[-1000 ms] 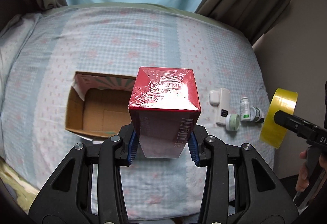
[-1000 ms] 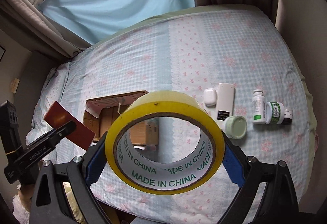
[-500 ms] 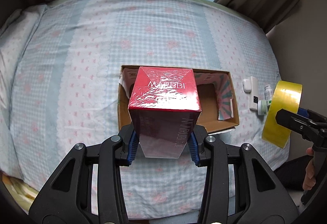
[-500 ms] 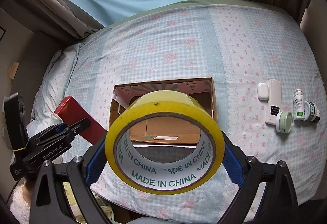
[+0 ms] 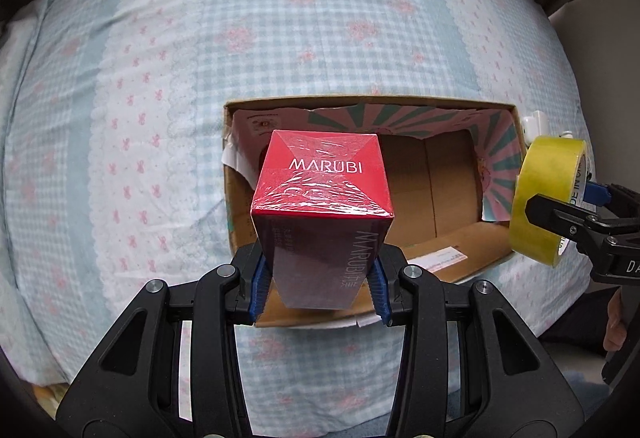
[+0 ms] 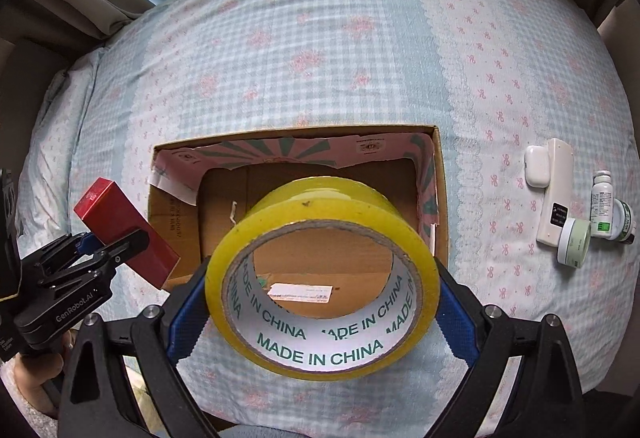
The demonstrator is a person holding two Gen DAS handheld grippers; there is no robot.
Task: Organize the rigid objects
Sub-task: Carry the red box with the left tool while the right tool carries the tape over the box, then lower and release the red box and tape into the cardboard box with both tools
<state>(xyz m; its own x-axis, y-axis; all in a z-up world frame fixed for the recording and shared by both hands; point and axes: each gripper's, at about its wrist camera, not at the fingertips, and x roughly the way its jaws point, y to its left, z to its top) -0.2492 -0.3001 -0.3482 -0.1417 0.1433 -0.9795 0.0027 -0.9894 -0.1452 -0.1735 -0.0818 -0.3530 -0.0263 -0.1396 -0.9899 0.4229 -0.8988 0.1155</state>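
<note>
Left gripper (image 5: 318, 284) jaws clamp red box (image 5: 322, 174) between pads, above cardboard box (image 5: 436, 198) left end. Right gripper (image 6: 322, 312) jaws clamp tape roll (image 6: 320, 238), over box.

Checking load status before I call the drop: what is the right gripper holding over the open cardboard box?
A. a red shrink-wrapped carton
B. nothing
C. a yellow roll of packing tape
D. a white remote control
C: the right gripper is shut on the yellow roll of packing tape, its blue pads pressing both sides, above the open cardboard box; the left gripper holds the red shrink-wrapped carton.
</note>
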